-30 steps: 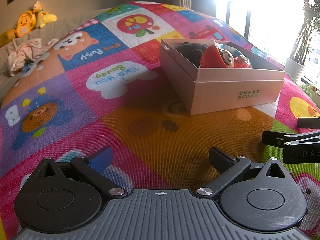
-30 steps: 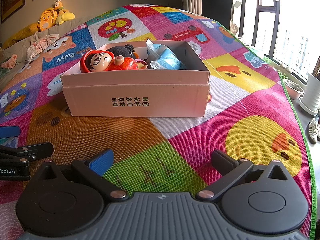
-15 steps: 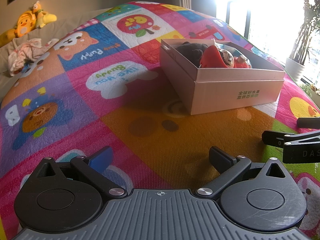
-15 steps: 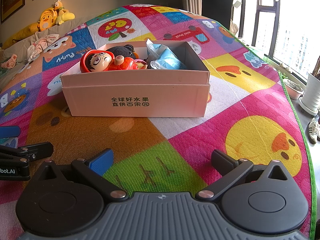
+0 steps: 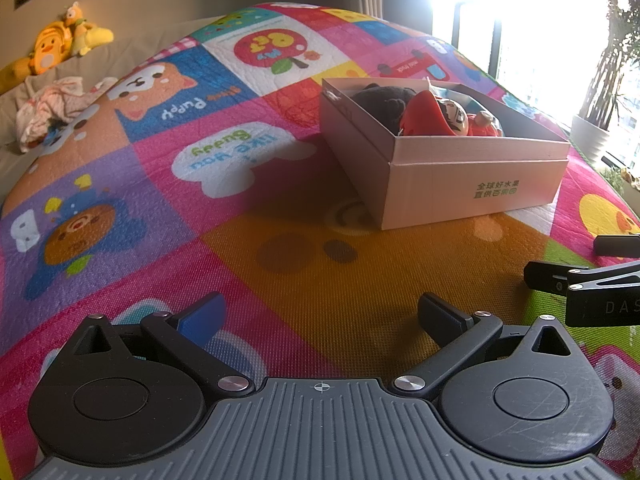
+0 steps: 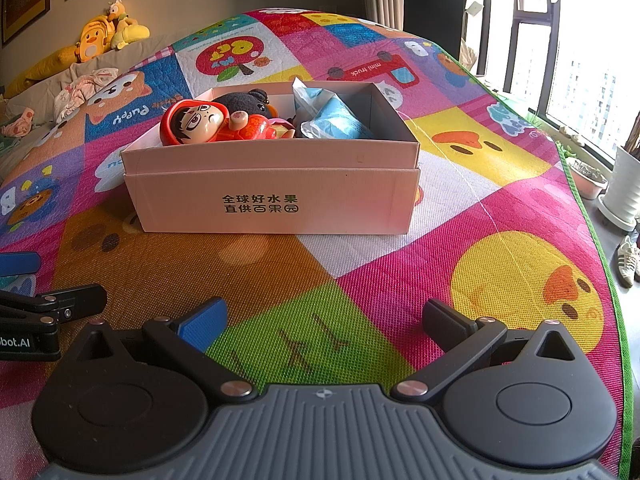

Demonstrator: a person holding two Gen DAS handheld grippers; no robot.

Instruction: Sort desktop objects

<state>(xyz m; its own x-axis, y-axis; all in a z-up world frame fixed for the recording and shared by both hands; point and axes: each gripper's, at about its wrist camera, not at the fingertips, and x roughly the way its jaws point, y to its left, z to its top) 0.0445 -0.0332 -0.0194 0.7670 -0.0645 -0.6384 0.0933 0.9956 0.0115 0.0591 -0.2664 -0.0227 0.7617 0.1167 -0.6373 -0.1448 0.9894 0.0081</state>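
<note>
Nothing has moved since the earlier frames: both grippers and the box are in the same places as one second ago. The left gripper (image 5: 320,316) hangs low over the orange square of the play mat (image 5: 160,208), its two fingers spread wide apart and nothing between them. The right gripper (image 6: 324,318) is the same, wide open and empty, above the green square of the mat, just to the right of the left one. Each gripper appears at the side edge of the other's view, so they are near each other but not touching.

The pink cardboard box (image 6: 272,196) stands on the mat, farther away than both grippers. From the right wrist view it is straight ahead; from the left wrist view it is ahead and to the right. It has dark printed characters on its near wall. Inside it lie the sorted things: a red doll (image 6: 200,124) with a round face at the left side, a black plush toy (image 6: 244,102) behind it, and a light blue packet (image 6: 332,120) at the right side. The doll leans on the near wall of the box.

Far to the left, beyond the mat, yellow plush toys (image 6: 100,38) sit on a grey cushion, and some crumpled cloth (image 5: 48,108) lies near them. At the right is a bright window (image 6: 592,60), with a white plant pot (image 6: 624,188) under it.
</note>
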